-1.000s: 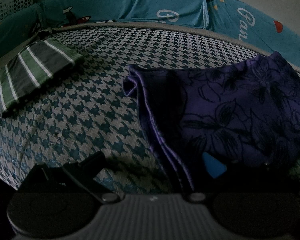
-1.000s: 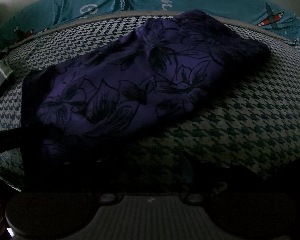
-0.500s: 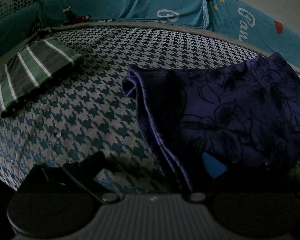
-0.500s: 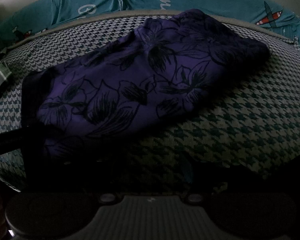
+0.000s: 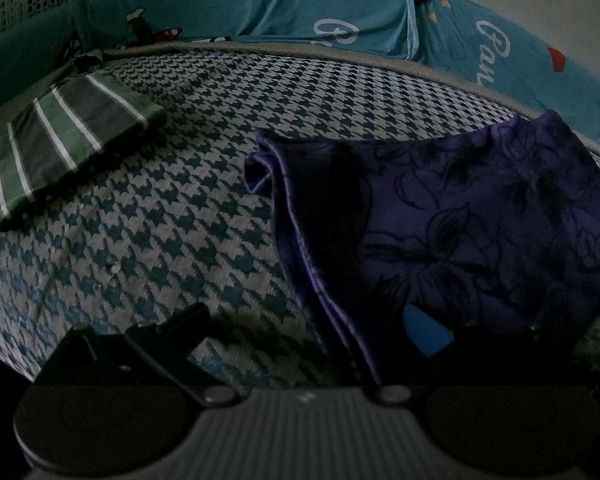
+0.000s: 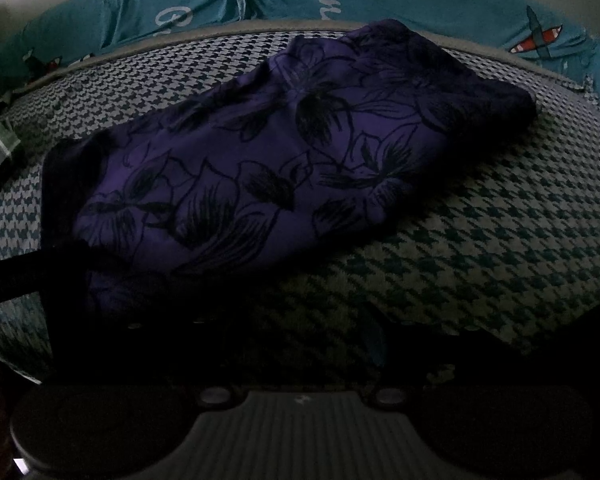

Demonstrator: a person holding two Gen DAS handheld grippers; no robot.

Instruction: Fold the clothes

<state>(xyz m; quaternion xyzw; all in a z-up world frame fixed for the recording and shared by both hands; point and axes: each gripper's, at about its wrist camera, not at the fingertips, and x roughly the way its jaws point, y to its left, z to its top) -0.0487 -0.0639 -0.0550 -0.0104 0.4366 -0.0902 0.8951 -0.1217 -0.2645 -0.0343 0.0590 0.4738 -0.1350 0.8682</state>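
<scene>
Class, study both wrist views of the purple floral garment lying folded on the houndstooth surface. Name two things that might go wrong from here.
1. The purple floral garment shows loose layered edges at its left side; lifting one layer alone might undo the fold.
2. The left claw looks open, one finger over the cloth and one off it on the houndstooth surface. Closing here might pinch the surface cover too.

Each gripper has a grey ribbed housing flanked by two dark round discs, with a small round screw at either shoulder. The left gripper point(image 5: 304, 320) carries black fingers point(image 5: 168, 332), one with a bright blue pad point(image 5: 426, 334) at 5 o'clock.
</scene>
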